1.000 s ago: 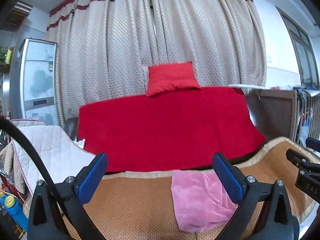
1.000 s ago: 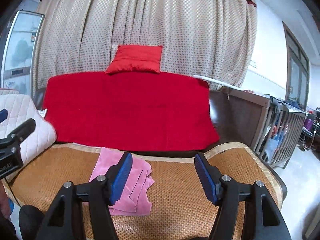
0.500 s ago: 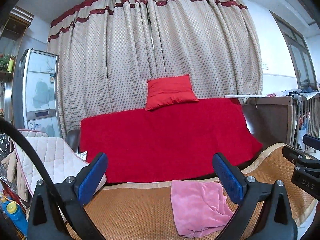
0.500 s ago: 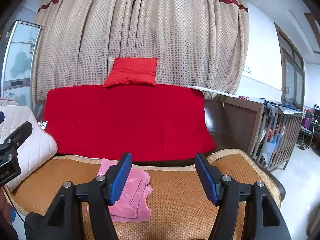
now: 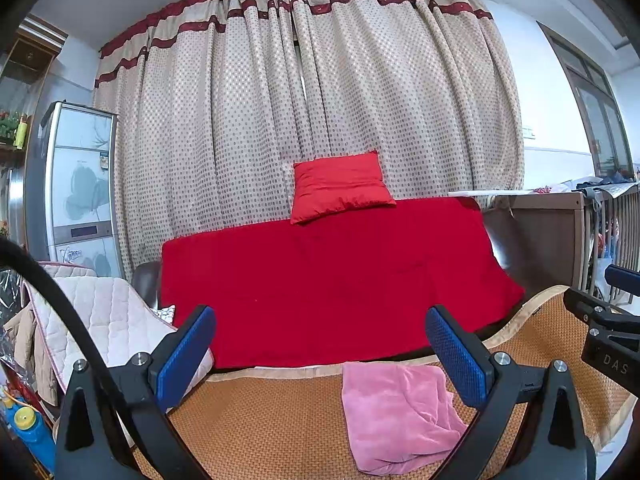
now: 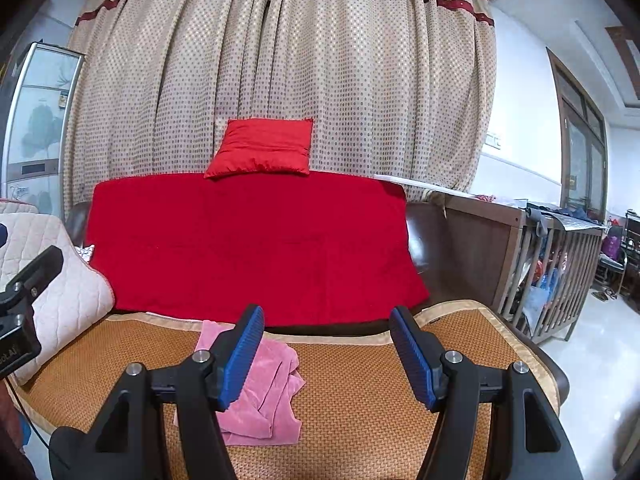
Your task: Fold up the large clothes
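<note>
Pink fabric, one folded garment [image 5: 396,412], is seen lying on a woven tan mat [image 5: 272,420] that covers the seat of a sofa. It rests near the back edge of the seat, just in front of the sofa's backrest, with rumpled layers showing on its near side in the right wrist view [image 6: 260,392].

Two tools are counted, one per hand. The left tool [image 5: 320,356] is held with its two blue-padded fingers spread wide and nothing between them; the garment lies beyond and below its right finger. The right tool [image 6: 326,354] is likewise spread wide and empty, with the garment partly hidden behind its left finger. Neither tool touches the cloth.

One red blanket [image 5: 332,280] is draped over the backrest, and one red cushion [image 5: 340,186] sits on top of it, leaning against the curtain. One quilted cream cover [image 5: 100,312] is laid over the sofa's left arm.

Behind the sofa, a beige dotted curtain [image 5: 280,120] with dark red bands hangs across the wall. One tall refrigerator [image 5: 80,188] with a flower pattern stands at the left. At the right, a brown wooden crib [image 6: 532,264] with slatted sides is seen, with clutter on top, and beyond it a dark-framed window [image 6: 580,152] in a white wall. The floor at the right is pale and glossy.
</note>
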Tool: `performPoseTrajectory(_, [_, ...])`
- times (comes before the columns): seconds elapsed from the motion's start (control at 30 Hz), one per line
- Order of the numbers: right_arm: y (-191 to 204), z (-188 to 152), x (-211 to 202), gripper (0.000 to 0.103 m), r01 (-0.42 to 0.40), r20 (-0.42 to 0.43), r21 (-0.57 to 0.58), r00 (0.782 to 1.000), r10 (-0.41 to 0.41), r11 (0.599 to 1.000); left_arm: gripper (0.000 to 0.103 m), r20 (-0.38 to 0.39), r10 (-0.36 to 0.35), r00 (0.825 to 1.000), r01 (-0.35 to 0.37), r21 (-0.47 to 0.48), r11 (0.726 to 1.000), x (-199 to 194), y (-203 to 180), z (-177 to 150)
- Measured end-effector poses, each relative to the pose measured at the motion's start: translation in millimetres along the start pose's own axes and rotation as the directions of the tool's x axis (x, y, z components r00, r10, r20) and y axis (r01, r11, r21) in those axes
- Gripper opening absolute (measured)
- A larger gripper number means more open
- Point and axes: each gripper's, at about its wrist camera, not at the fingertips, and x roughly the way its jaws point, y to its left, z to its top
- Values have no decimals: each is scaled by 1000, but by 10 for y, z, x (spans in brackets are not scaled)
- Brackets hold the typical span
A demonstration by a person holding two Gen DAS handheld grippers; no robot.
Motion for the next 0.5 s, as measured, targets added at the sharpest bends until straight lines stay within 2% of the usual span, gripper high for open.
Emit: performPoseTrajectory(0.5, [13, 1, -23, 69, 5, 5, -8, 1000, -5, 1000, 103, 22, 15, 1000, -15, -14, 1000, -85, 18, -7])
